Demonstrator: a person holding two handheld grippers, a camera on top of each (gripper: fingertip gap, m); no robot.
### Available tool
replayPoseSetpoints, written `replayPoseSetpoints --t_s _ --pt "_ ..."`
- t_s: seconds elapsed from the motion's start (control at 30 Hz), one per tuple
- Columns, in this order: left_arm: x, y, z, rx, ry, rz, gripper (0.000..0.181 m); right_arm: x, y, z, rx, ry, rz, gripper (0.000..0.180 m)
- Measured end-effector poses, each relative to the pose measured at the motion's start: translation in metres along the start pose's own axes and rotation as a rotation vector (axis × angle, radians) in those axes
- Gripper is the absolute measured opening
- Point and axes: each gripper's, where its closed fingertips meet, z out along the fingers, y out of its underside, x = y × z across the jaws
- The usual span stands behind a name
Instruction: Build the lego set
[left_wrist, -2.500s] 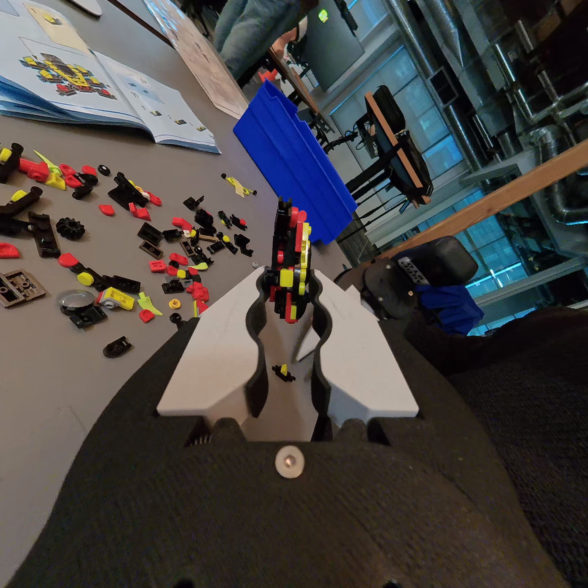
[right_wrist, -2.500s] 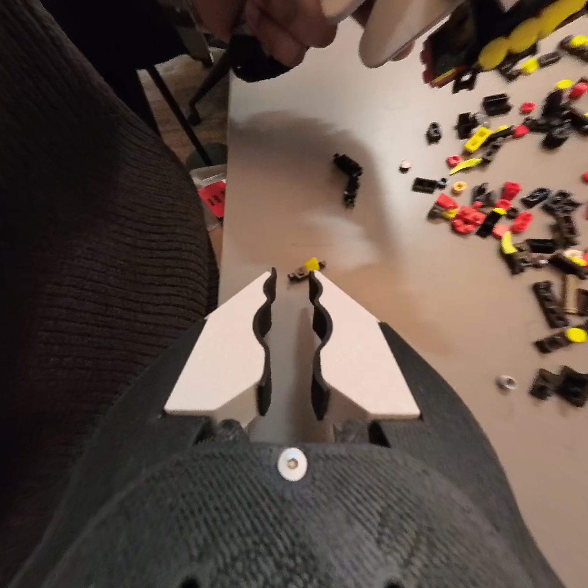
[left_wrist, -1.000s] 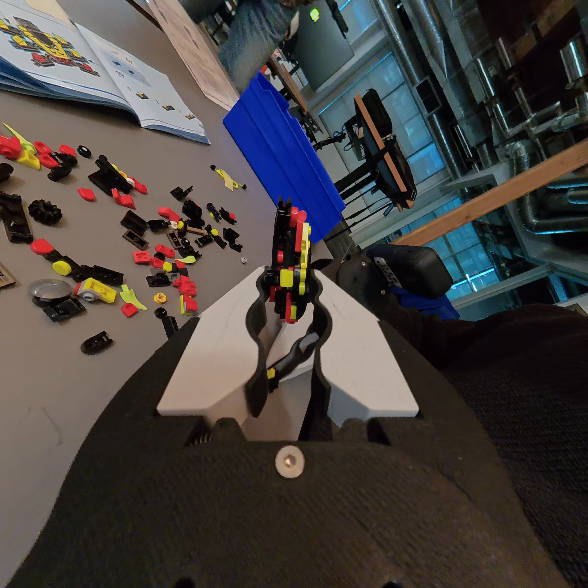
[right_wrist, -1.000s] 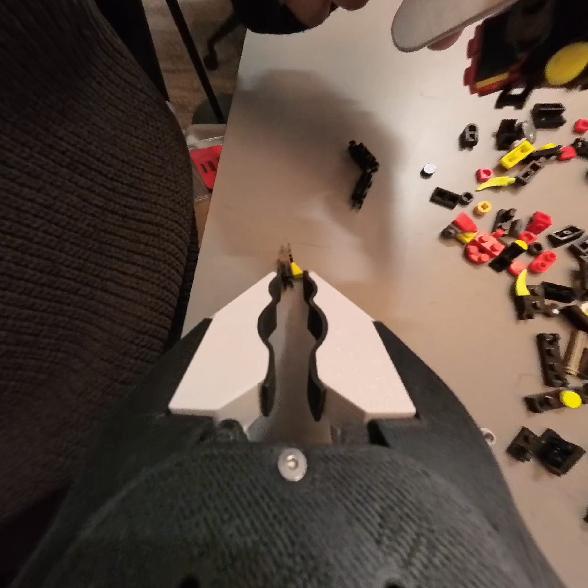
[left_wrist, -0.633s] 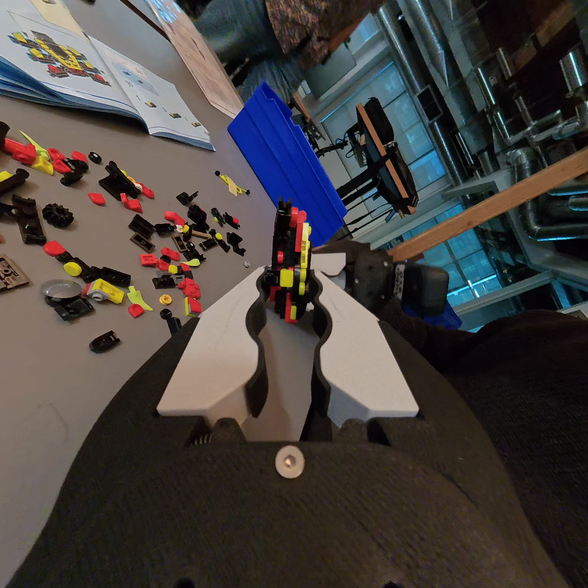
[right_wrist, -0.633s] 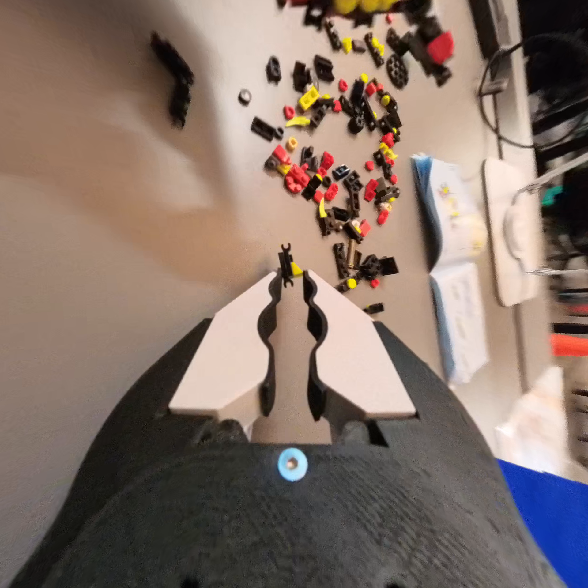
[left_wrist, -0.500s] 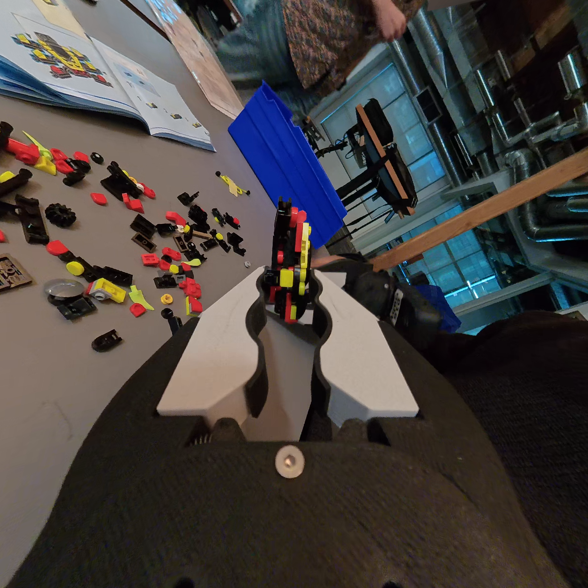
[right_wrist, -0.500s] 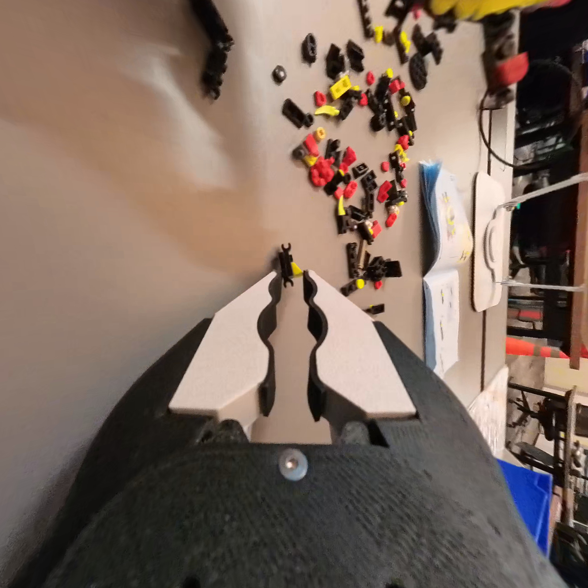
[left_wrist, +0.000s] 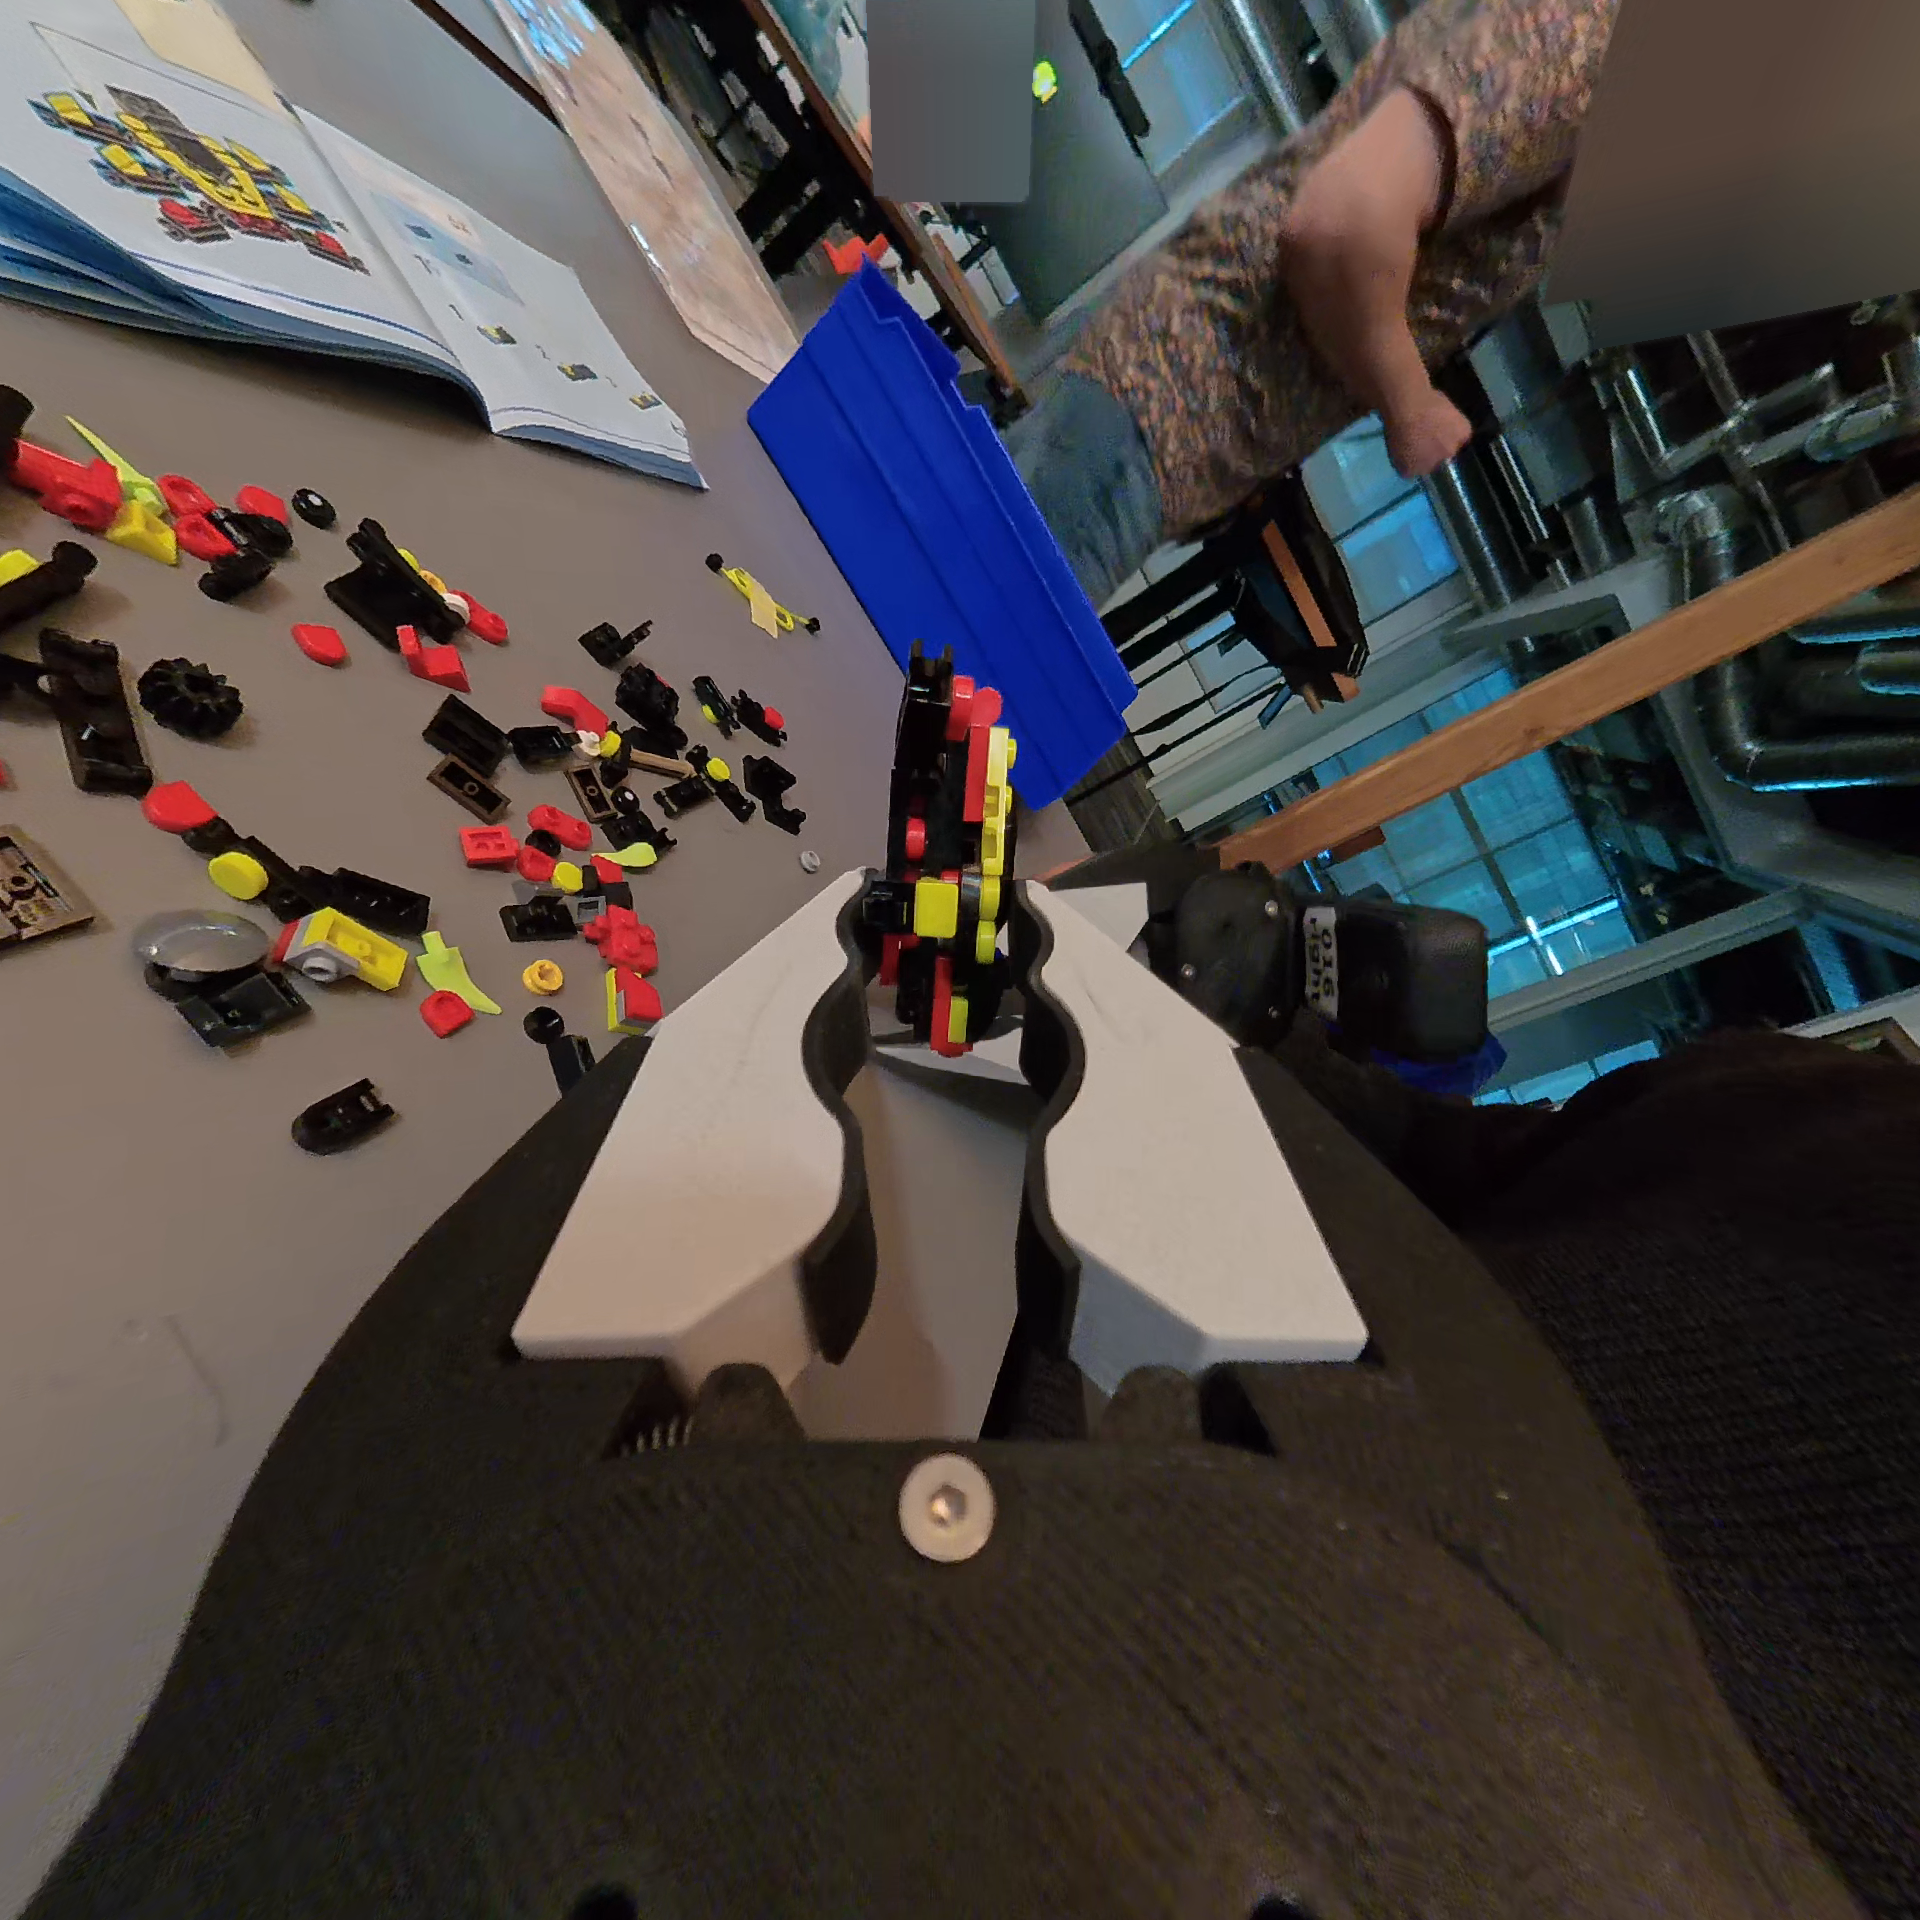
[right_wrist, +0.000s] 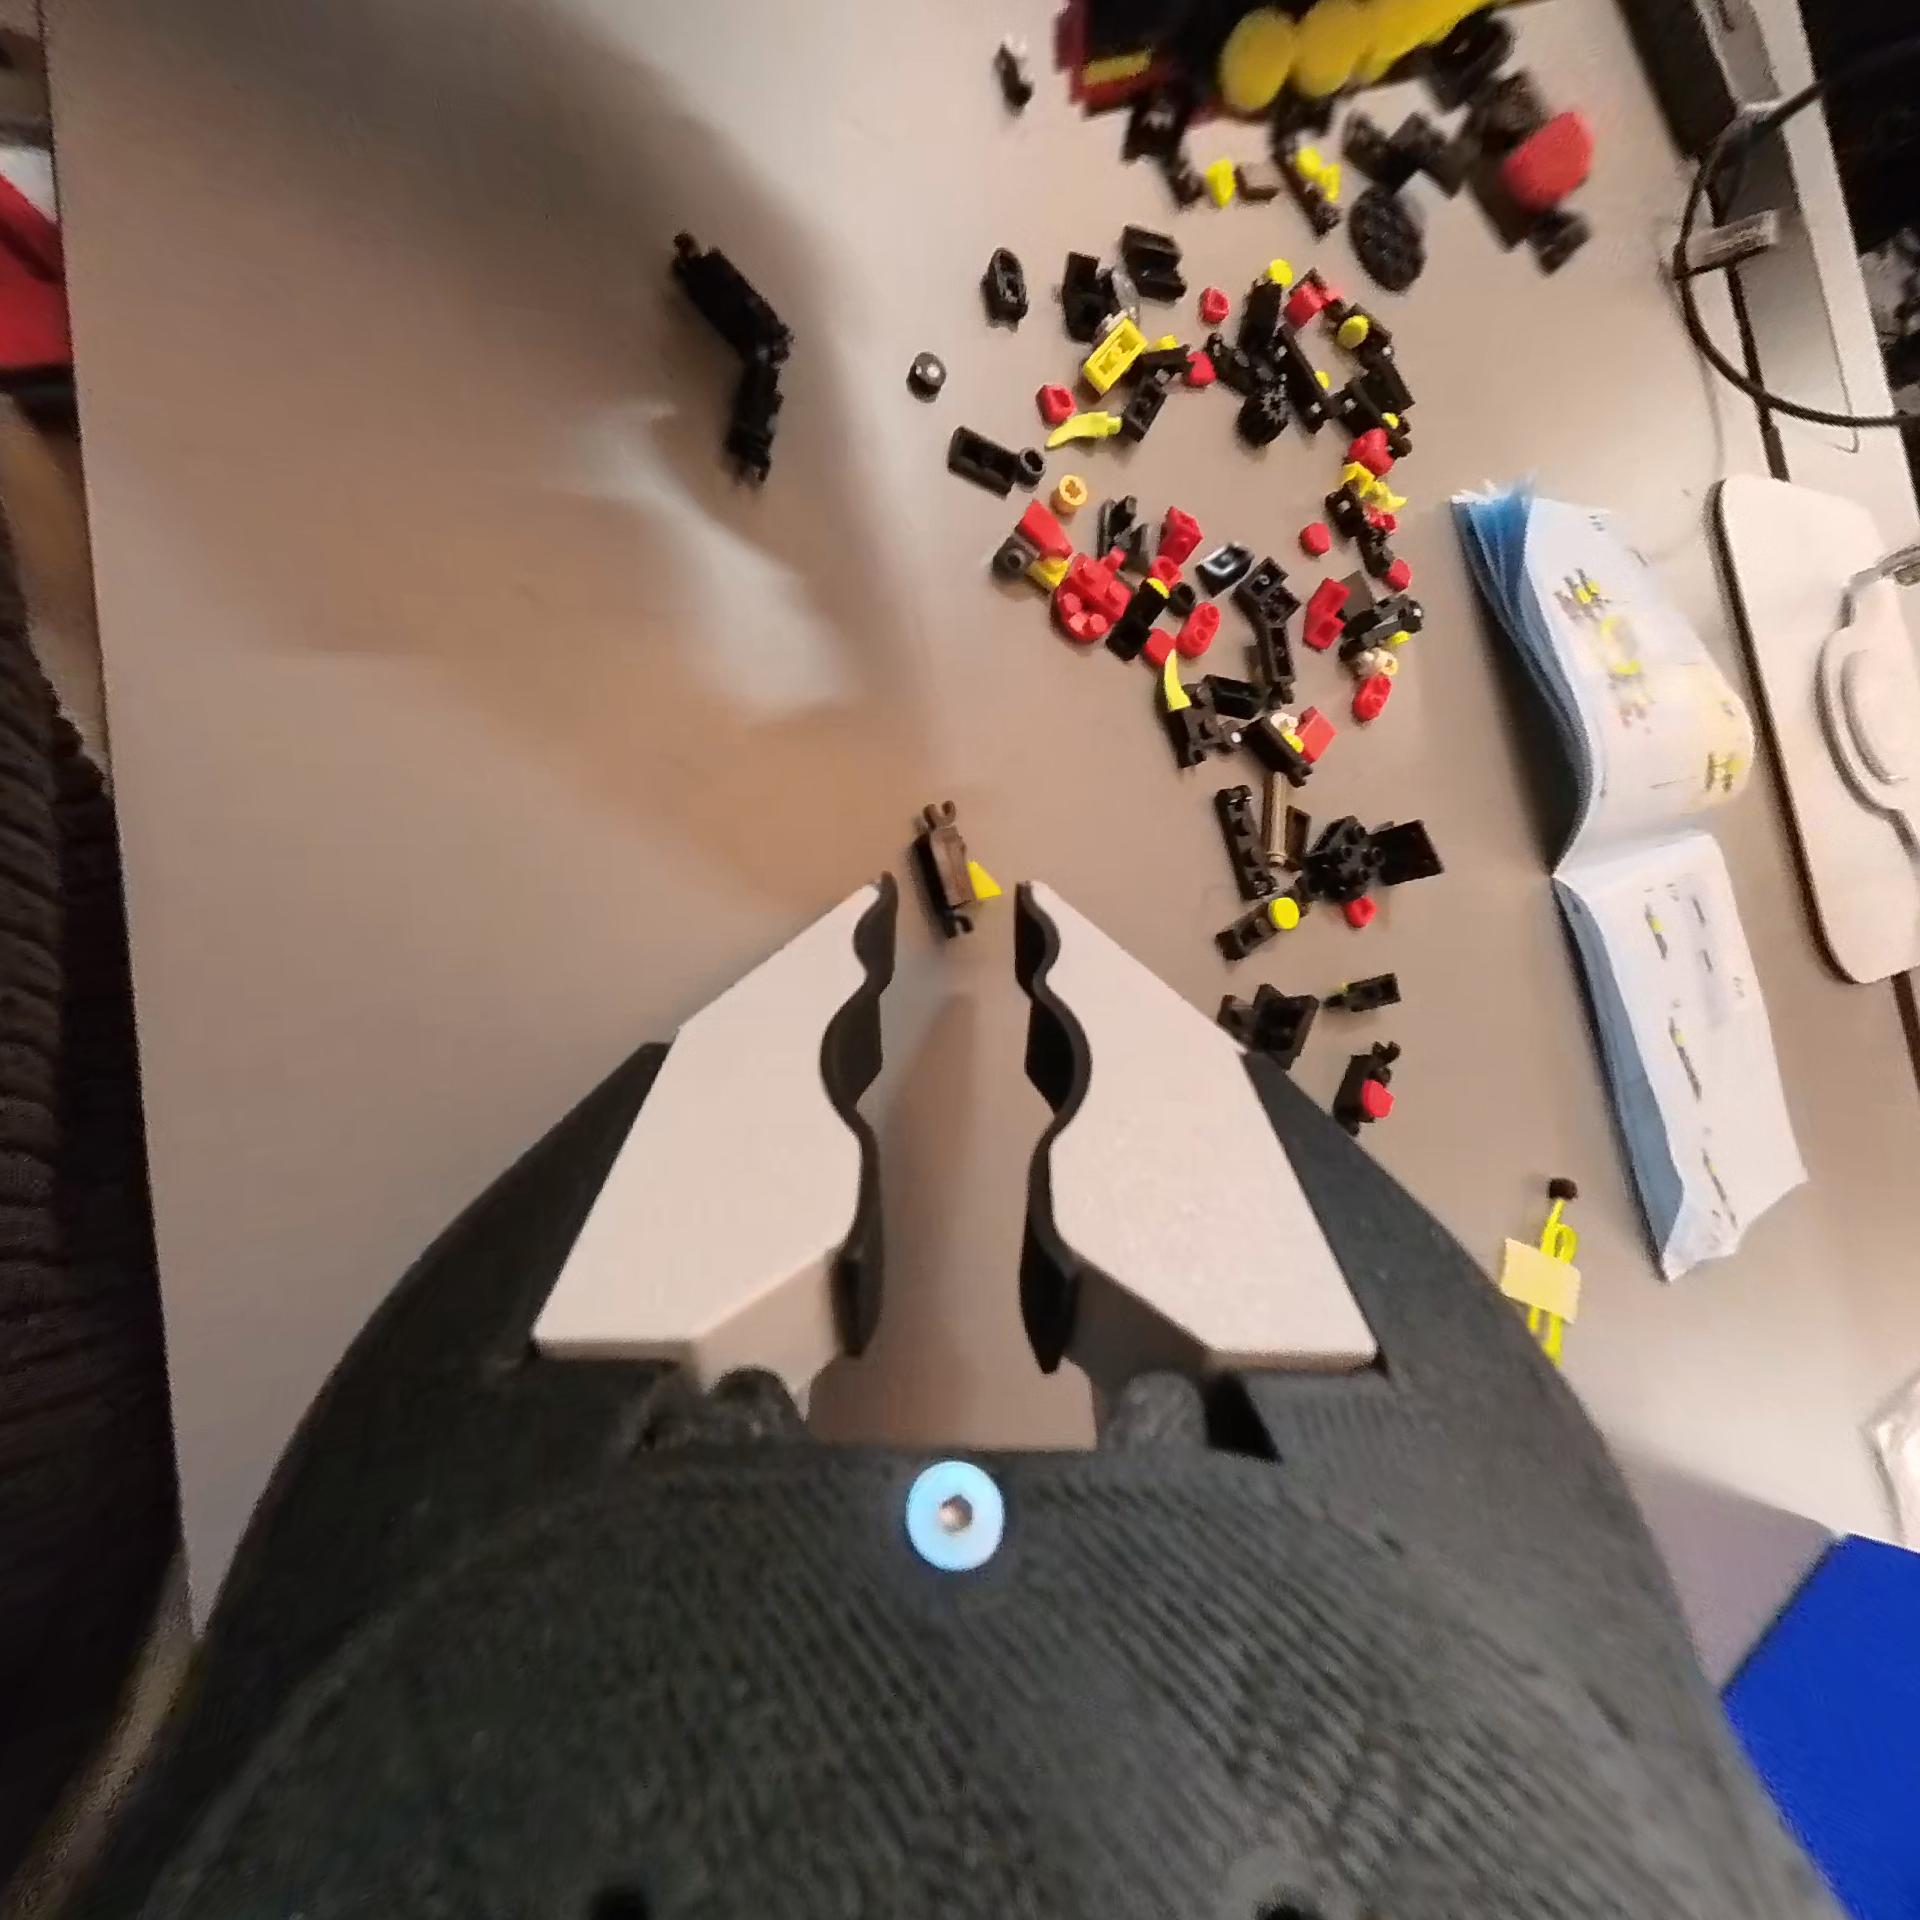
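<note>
Black-red-yellow lego build (left_wrist: 951, 831) stands upright, clamped between left gripper (left_wrist: 945, 914) tips above table (left_wrist: 156, 1195). Right gripper (right_wrist: 951, 899) narrow, small black-yellow piece (right_wrist: 951, 868) at its tips; grip unclear.

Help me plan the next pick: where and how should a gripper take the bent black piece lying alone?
Grip the bent black piece across one straight arm, off the elbow, coming from above with a finger on each long side. It lies flat on the table, clear of the pile; the arm is narrow.
</note>
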Motion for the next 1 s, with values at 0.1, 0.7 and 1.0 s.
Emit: replayPoseSetpoints --t_s 0.1,0.7,1.0 --pt "0.0 0.001 0.002 -0.003 0.001 -0.002 0.021 0.006 -0.005 -0.004 0.045 -0.008 0.074 0.023" --pt "0.004 0.007 0.006 -0.02 0.001 0.007 0.021 0.009 0.007 0.009 0.023 -0.231 0.586 0.024" --pt "0.004 0.007 0.003 -0.015 0.008 -0.003 0.021 -0.002 0.006 0.011 0.007 -0.262 0.519 0.009"
